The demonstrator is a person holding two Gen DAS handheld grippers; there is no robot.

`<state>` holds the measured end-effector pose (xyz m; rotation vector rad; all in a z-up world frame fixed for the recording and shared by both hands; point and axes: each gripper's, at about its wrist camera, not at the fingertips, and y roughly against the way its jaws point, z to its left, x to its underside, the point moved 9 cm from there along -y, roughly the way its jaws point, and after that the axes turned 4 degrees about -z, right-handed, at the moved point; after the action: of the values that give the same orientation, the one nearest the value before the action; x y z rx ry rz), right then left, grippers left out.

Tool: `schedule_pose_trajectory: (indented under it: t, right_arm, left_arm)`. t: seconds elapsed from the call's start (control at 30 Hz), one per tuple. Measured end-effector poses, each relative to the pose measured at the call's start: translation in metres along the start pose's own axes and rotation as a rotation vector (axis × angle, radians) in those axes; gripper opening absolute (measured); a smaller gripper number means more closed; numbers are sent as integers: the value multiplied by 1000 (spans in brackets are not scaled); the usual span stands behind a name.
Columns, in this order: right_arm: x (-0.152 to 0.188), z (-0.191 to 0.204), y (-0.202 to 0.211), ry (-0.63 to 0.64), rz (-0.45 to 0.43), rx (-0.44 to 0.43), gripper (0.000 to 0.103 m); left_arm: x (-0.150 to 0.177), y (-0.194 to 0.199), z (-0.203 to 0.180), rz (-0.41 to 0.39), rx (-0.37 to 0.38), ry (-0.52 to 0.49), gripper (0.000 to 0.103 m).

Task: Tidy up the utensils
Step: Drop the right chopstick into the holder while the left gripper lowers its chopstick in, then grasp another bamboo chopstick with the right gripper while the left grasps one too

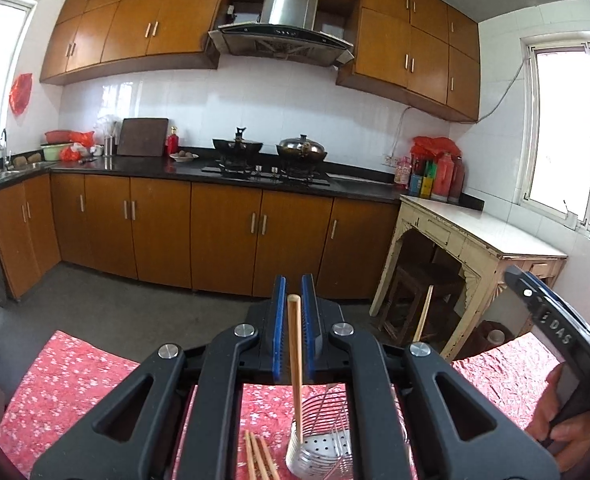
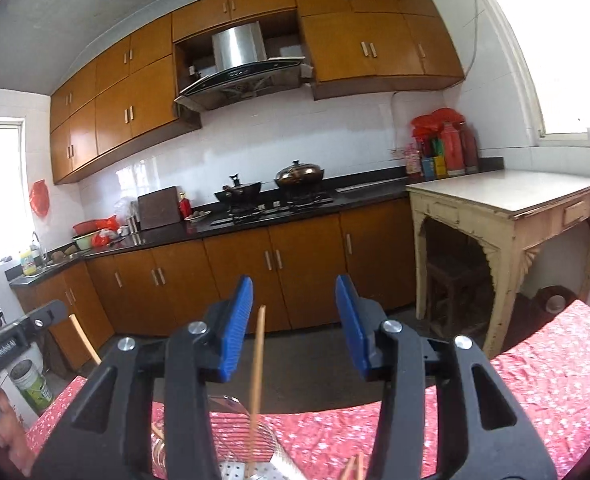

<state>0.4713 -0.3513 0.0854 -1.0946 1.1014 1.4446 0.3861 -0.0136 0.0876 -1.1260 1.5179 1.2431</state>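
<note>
Bamboo-coloured and thin, the chopstick [image 1: 295,344] in the left wrist view is standing between the pads of the left claw [image 1: 294,328], which is pinching it near the top, its lower end dipping into the wire holder [image 1: 321,446] on the red-clothed table [image 1: 71,384]. It is looking light, stiff and smooth, best gripped high on the shaft. Three more chopsticks [image 1: 259,458] are lying beside the holder.

Seen from the right wrist, the right claw [image 2: 294,320] is standing half open, touching nothing; one chopstick [image 2: 257,364] is leaning upright in the holder [image 2: 251,444].

Home kitchen: cabinets [image 1: 223,232], stove [image 1: 267,172], hood [image 1: 283,36].
</note>
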Motion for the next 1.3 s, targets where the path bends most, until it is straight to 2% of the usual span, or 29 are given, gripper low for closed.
schedule_pose_trajectory:
  t: [0.1,0.17,0.2,0.4,0.53,0.67,0.8,0.9,1.03,1.13,1.17,1.2,1.27,1.3]
  right_arm:
    - [-1,-10,18,2,2,20,44]
    - [0,-16,29,5,10,37,44]
    - [1,-19,34,5,14,42,44]
    - [38,-50,68,-10,98,88,44]
    - [85,-70,83,-6,204,128,44]
    - [147,-96,100,-21,353,168,43]
    - [214,-118,121,-43,517,188,35]
    - [252,-122,134,-46,595,186,32]
    - [276,-122,143,-43,633,185,31]
    - [286,-119,146,-11,649,199,31]
    - [286,-119,146,17,643,218,27]
    - [286,-120,144,49,642,241,19]
    - [285,-120,143,52,644,250,9]
    - [284,-121,141,43,647,252,9]
  left_arm:
    - [-5,15,5,-13,-17,-6,11]
    - [-7,24,10,-18,-30,-11,21]
    - [-6,32,14,-21,-41,-13,22]
    - [15,59,37,5,-82,-9,23]
    - [51,75,57,54,-111,-15,26]
    - [99,88,72,115,-130,-26,30]
    - [143,98,81,183,-142,-43,36]
    - [175,102,86,244,-138,-39,38]
    - [206,106,89,303,-128,-23,41]
    - [217,110,88,315,-121,-20,46]
    - [221,112,88,321,-115,-18,47]
    - [225,112,86,327,-108,-18,47]
    - [231,113,81,338,-97,-22,47]
    - [234,113,78,348,-87,-26,47]
